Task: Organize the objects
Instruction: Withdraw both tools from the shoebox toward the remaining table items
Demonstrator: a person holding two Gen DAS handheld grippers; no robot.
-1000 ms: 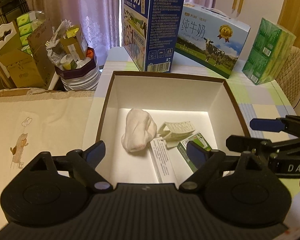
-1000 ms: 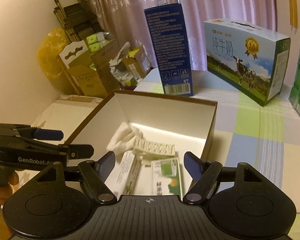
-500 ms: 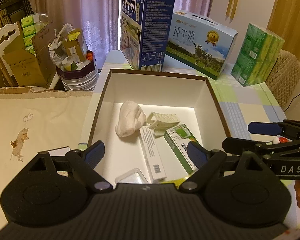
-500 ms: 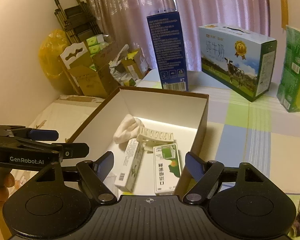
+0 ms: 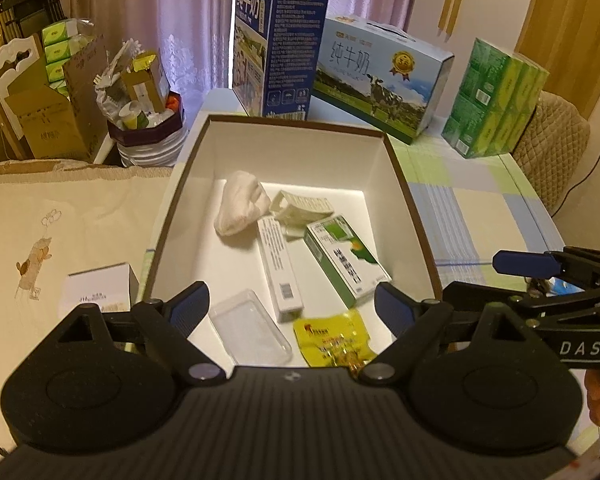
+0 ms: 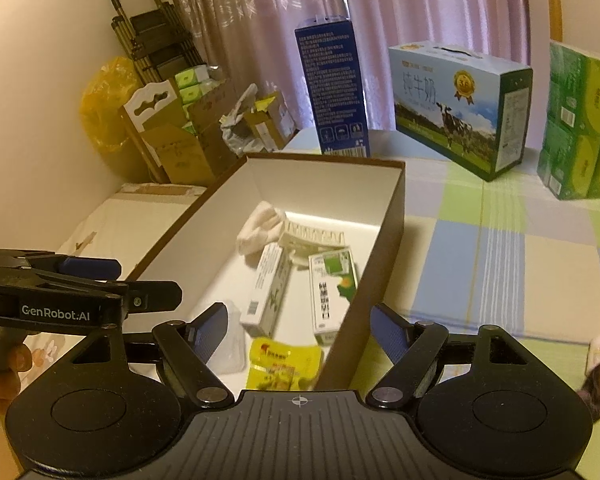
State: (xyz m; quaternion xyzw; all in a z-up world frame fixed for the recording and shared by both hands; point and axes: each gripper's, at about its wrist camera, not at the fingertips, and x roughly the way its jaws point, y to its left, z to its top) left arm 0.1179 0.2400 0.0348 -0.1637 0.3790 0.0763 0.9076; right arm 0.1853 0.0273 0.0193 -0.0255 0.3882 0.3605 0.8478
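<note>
White carton [image 5: 98, 291], on the cloth at 9 o'clock just outside the box [image 5: 414, 216], looks light, stiff and crushable, so grip its two flat sides; left gripper [image 5: 292, 308] and right gripper [image 6: 298, 330] both stand wide open and empty.

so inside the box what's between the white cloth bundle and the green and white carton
In the left wrist view, a long white box and a cream comb-like plastic piece lie between the white cloth bundle and the green and white carton.
</note>
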